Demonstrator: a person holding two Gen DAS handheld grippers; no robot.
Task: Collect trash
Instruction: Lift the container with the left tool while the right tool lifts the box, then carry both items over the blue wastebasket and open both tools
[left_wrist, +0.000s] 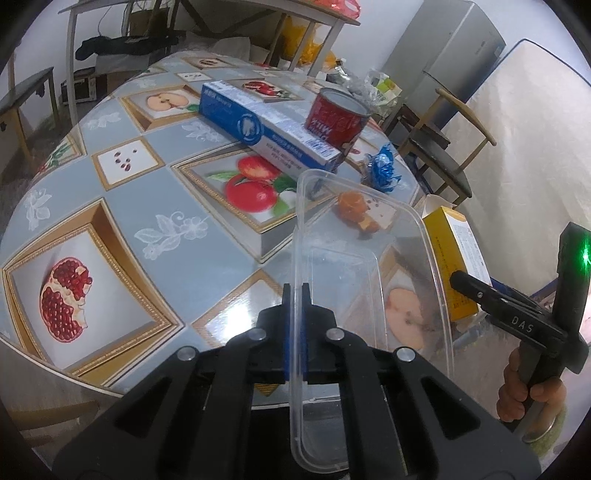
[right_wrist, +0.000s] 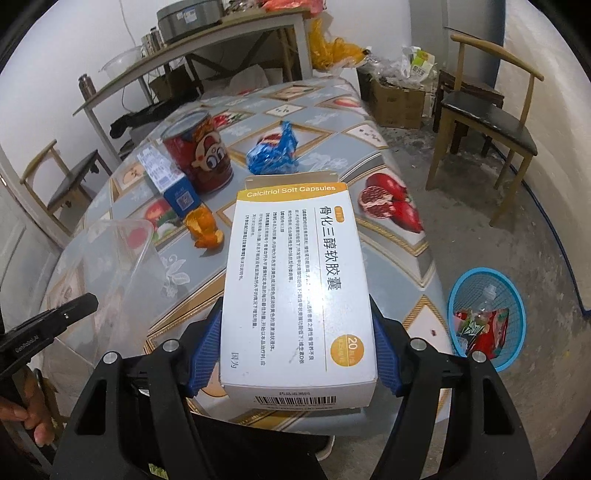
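Fruit-print tablecloth (left_wrist: 122, 206) covers table, w/ blue wrapper (right_wrist: 275, 155), red can (right_wrist: 201, 155), blue carton (left_wrist: 266, 127), orange peel (right_wrist: 205, 227) on it. We see left gripper (left_wrist: 295, 332), jaws pressed together on rim of clear plastic container (left_wrist: 369, 280) tilted over table edge. Right gripper (right_wrist: 295, 350) pinches white-yellow capsule box (right_wrist: 295, 288) by long sides, above near table edge. Blue bin (right_wrist: 487, 317) on floor at right, wrappers inside.
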